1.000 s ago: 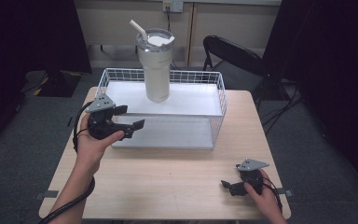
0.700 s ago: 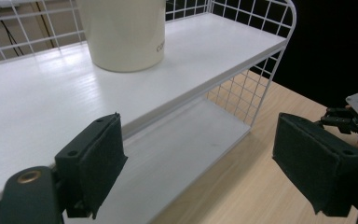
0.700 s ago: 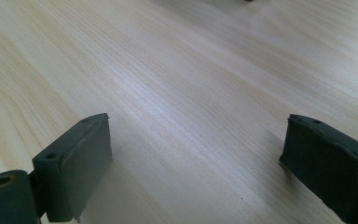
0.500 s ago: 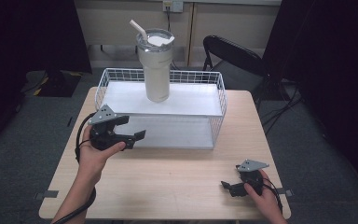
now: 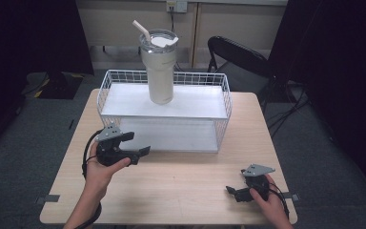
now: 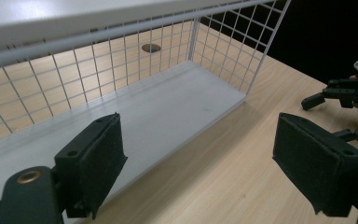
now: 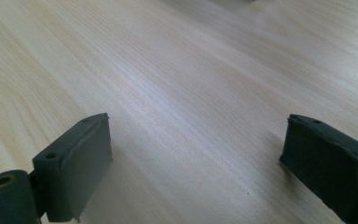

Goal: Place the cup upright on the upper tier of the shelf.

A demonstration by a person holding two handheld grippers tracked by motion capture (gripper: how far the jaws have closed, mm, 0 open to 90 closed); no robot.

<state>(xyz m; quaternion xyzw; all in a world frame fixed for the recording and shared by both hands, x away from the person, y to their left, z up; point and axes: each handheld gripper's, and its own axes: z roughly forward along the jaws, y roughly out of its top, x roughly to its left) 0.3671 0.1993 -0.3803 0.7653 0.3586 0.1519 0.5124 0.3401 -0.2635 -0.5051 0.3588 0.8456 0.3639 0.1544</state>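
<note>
A cream tumbler (image 5: 158, 67) with a lid and a straw stands upright on the top shelf of a white wire rack (image 5: 221, 98). My left gripper (image 5: 136, 144) hovers open and empty just in front of the rack's left front, pointing right. In the left gripper view the left gripper (image 6: 205, 163) has its jaws wide apart over the table edge of the rack's lower shelf (image 6: 168, 102). My right gripper (image 5: 234, 192) rests open near the table's front right corner, far from the rack. In its own view the right gripper (image 7: 191, 163) has bare wood between the pads.
The wooden table (image 5: 181, 181) has free room in front of the rack. A black folding chair (image 5: 238, 55) stands behind the table at the right. The right gripper (image 6: 349, 93) shows farther off in the left gripper view. Dark curtains flank both sides.
My left gripper has come down and toward the table's front, drifting slightly right along the rack's front. The right gripper and the tumbler have stayed put.
</note>
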